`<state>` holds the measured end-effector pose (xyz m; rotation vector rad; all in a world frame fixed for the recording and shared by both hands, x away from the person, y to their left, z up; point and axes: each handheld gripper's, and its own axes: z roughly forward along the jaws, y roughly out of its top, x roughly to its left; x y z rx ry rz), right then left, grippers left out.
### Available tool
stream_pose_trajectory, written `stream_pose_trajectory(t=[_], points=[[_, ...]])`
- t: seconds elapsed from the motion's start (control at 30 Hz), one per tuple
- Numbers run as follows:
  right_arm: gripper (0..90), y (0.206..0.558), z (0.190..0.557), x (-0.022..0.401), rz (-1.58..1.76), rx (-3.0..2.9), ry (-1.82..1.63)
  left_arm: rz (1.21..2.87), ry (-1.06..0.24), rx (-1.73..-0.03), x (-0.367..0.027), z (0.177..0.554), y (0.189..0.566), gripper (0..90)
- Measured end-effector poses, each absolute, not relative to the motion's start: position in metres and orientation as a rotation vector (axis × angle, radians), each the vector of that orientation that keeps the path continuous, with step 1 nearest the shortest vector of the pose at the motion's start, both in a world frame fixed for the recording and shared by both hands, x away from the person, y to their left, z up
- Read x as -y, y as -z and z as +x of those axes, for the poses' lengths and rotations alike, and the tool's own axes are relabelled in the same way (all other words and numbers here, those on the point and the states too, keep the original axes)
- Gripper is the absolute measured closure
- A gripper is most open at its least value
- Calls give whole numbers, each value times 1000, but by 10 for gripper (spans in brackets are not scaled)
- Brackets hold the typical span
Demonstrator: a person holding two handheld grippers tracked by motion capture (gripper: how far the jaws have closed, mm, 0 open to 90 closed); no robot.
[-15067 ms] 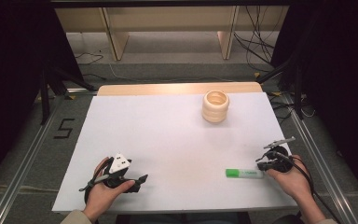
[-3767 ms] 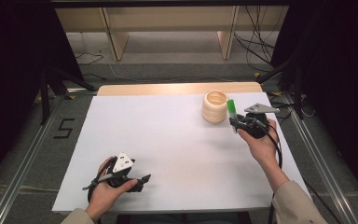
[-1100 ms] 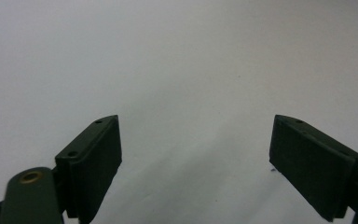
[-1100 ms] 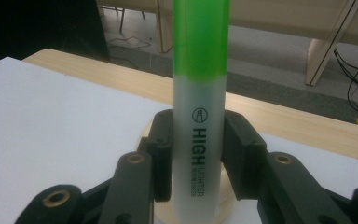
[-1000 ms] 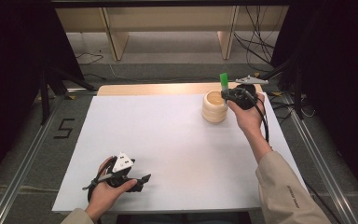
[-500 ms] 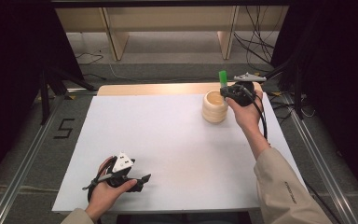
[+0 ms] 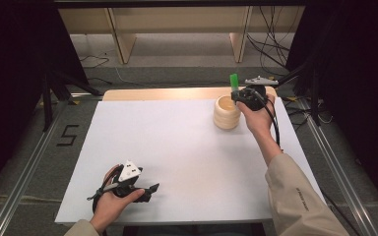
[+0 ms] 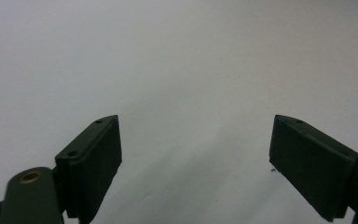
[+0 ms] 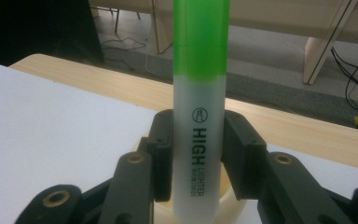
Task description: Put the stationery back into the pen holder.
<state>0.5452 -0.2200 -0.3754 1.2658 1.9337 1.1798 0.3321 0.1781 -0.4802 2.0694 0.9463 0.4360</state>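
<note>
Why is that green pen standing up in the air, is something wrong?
Nothing looks wrong. The right tool grips the green-capped highlighter pen upright, just above the open cream ribbed cup. Nothing is spilled or broken on the white table. The left tool rests open and empty.

Highlighter (image 9: 199,116): green cap cut off by the top edge in right gripper view; lower tip hides most of the cream holder (image 9: 230,207) behind. Small print under "HIGH" unreadable.
</note>
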Motion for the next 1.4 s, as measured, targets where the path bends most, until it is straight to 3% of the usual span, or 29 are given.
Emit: stream_pose_trajectory(t=[1.4], points=[[662, 397, 565, 206, 1254, -1933, -1162, 2070, -435, -942, -178, 332, 480, 165]])
